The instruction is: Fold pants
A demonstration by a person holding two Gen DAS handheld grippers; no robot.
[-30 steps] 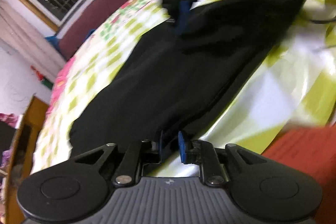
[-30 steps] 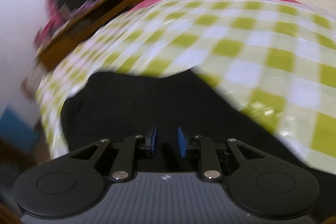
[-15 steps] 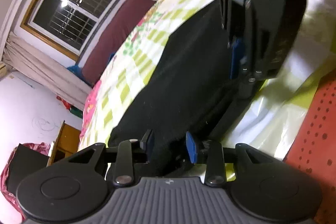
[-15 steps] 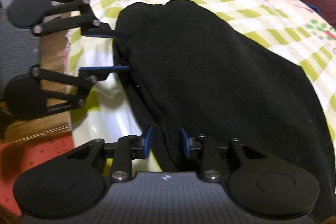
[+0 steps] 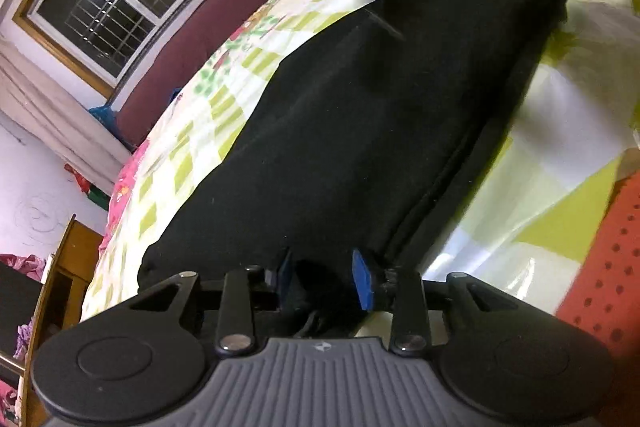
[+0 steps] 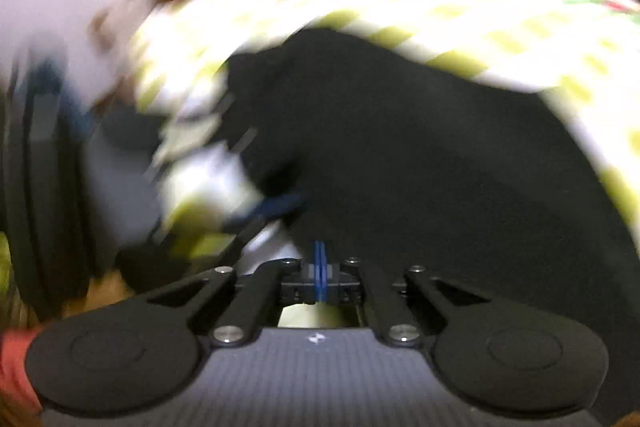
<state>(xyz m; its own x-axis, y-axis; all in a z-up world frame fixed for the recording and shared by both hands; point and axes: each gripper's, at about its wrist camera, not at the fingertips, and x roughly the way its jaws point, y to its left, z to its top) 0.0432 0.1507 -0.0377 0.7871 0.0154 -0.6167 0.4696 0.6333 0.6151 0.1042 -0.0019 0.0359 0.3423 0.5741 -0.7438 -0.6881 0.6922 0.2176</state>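
Black pants (image 5: 360, 131) lie lengthwise on a bed with a green-and-white checked cover (image 5: 532, 195). My left gripper (image 5: 324, 277) is open at the near end of the pants, its blue pads (image 5: 363, 281) either side of the cloth edge. In the blurred right wrist view my right gripper (image 6: 319, 269) is shut with its blue pads pressed together at the edge of the pants (image 6: 440, 155); no cloth shows between them. The left gripper (image 6: 276, 205) shows as a blur at the left there.
A window (image 5: 116, 7) with curtains and a maroon headboard (image 5: 192, 59) lie beyond the bed. A wooden cabinet (image 5: 68, 279) stands at the left. A red dotted surface (image 5: 608, 267) is beside the bed at lower right.
My left gripper has opened wider at the pants' end. My right gripper has shut and swung quickly, leaving the left wrist view; its own view is blurred.
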